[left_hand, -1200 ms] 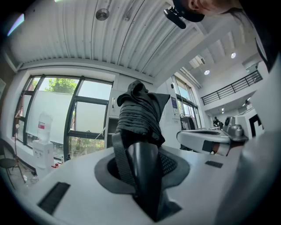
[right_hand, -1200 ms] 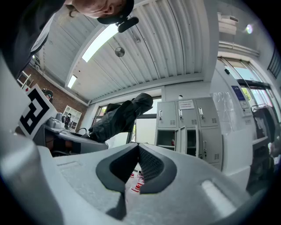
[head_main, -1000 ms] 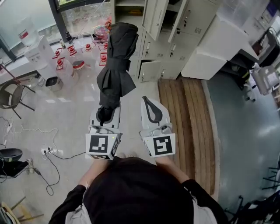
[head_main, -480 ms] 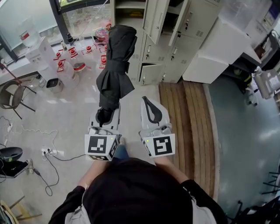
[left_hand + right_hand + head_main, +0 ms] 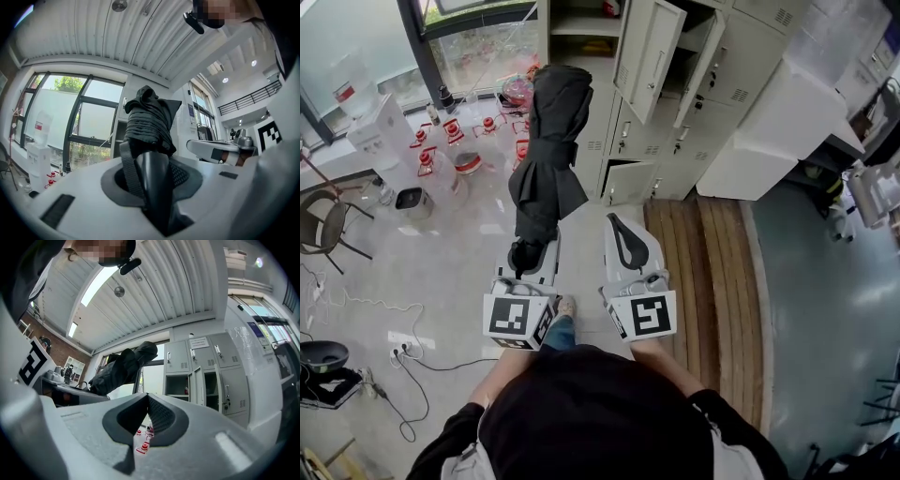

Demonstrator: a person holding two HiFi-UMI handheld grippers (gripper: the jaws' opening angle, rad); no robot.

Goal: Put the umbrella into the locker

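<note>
Quick count first: one umbrella (image 5: 548, 141), black and folded up, and two grippers. The left gripper (image 5: 528, 255) is clamped on the umbrella's handle end, with the strap caught alongside it. The right gripper (image 5: 617, 225) is pinched together at the tips with nothing held in it.

One bank of grey lockers (image 5: 717, 89) is seen ahead. Three of its doors can be counted hanging open in the head view, two taller ones up top and one small one lower down. One chair (image 5: 328, 225) is parked off to the left. A bunch of small red things (image 5: 455, 131) is scattered on the floor by the window, too tiny to be counted properly. One strip of wooden planks (image 5: 703, 281) is laid on the floor to the right.

As for the umbrella's spot, it's not in any locker yet. It's carried out in front of them, the fabric end reaching past the jaws toward the bank's left side.

Pose-wise, both grippers are held side by side in front of the person, close but not touching. They're roughly parallel, marker cubes toward the body and jaws aimed at the lockers. Black sleeves are seen behind each one, elbows tucked in.
</note>
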